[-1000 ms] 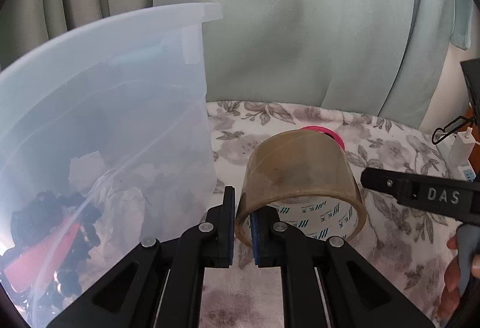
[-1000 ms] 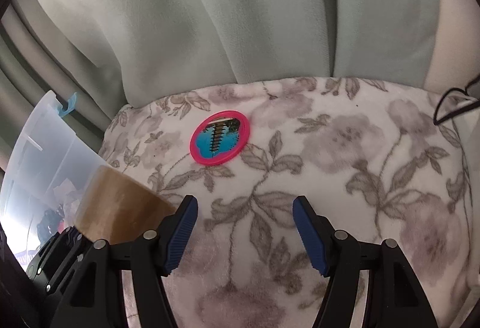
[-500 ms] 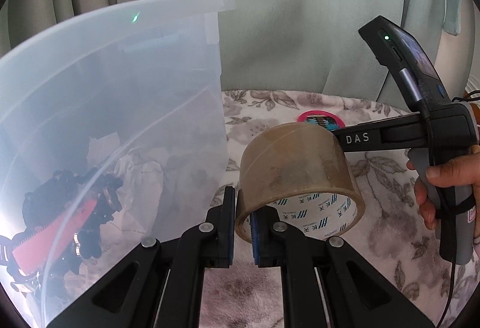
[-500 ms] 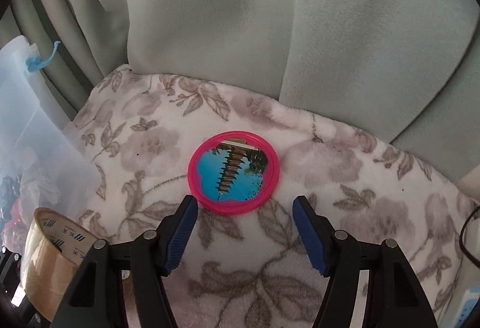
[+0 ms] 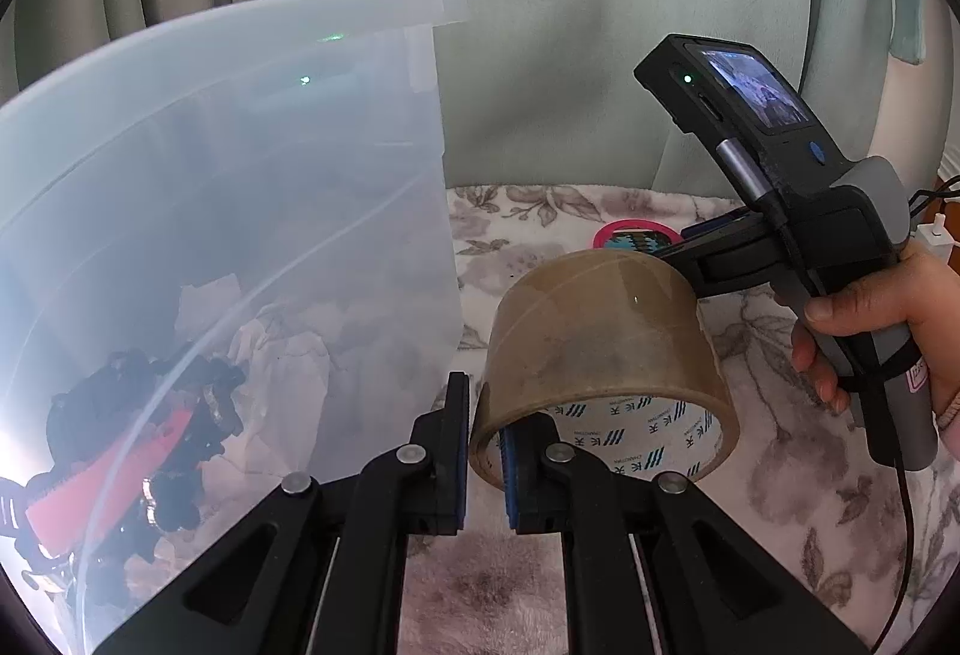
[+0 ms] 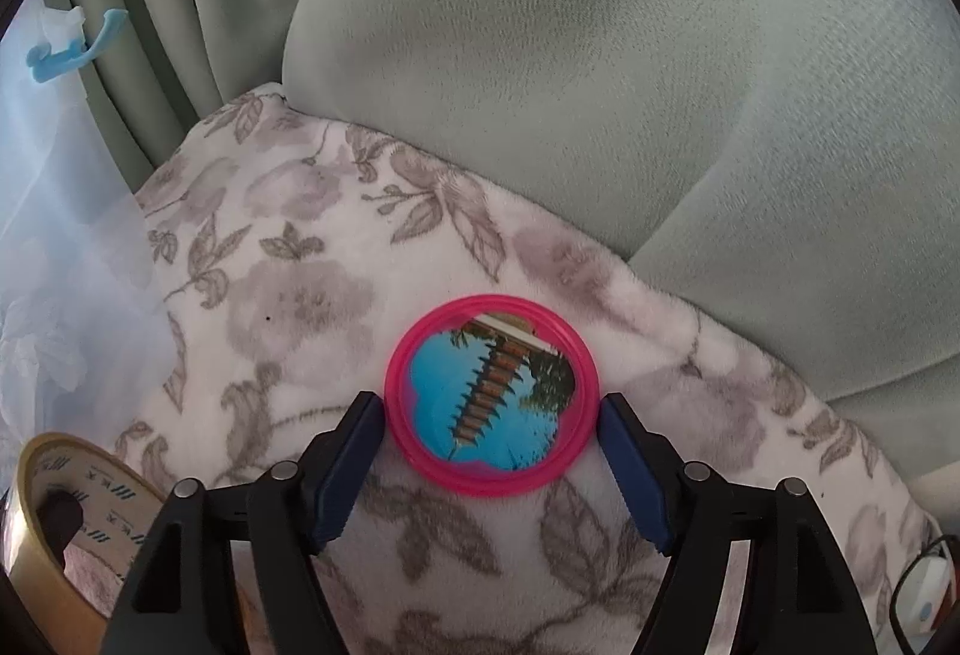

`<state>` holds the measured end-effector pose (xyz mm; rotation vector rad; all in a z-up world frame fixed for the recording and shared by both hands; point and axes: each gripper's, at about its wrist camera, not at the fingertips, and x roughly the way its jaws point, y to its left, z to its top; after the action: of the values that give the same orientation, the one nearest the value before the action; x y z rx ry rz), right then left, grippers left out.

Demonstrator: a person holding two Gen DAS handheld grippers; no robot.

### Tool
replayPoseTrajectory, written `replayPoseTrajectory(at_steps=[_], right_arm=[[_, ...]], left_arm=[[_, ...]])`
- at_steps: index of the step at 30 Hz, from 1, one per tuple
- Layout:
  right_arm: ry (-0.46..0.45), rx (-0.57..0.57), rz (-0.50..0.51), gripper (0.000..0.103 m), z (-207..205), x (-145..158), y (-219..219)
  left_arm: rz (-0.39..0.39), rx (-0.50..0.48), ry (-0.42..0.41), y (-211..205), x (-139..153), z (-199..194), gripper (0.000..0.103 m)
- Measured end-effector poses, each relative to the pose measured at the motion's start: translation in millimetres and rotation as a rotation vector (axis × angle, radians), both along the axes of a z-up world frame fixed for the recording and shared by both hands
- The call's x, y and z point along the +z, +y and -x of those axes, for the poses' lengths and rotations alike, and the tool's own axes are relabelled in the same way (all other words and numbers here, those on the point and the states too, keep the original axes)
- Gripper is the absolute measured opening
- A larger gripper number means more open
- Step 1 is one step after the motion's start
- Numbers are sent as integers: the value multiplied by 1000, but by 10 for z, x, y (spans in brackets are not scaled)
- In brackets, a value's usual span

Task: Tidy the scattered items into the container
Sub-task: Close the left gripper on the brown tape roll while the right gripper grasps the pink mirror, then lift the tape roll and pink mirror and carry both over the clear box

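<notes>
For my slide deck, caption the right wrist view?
Open tongs straddle a pink round mirror on a floral blanket.

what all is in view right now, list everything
tape roll: 1, brown, clamped by its wall in the left tool, above the blanket beside the bin
round pink-rimmed disc: 1, pink with a blue picture, flat on the blanket between the right tool's fingers
storage bin: 1, translucent, left side, holding a red and black item and pale crumpled stuff
blanket: 1, white with grey flowers, under everything
curtain: pale green, behind
clip: 1, light blue, at the bin's edge
left tool: 1, black, shut on the tape
right tool: 1, black with blue pads, opening around the disc
hand: 1, holding the right tool
</notes>
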<state>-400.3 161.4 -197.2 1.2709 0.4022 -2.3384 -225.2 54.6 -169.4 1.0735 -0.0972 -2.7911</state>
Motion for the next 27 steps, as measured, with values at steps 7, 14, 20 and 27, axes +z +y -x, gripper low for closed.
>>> replayPoseTrajectory(at_steps=[7,14,20,27], right_arm=[[-7,-46,44,75,-21,4,57],[-27,-84,85,75,-171,55,208],[-51,-183,145,75,-460,135,505],[-72,-260,205,75,-978,231,734]], left_arm=[[17,5,-1,11,-22,28,10],[1,-2,-4,1,-4,29,13],[-35,-16,-9,-8,42,-19,13],[-74,-30,-53,1,80,-130,12]])
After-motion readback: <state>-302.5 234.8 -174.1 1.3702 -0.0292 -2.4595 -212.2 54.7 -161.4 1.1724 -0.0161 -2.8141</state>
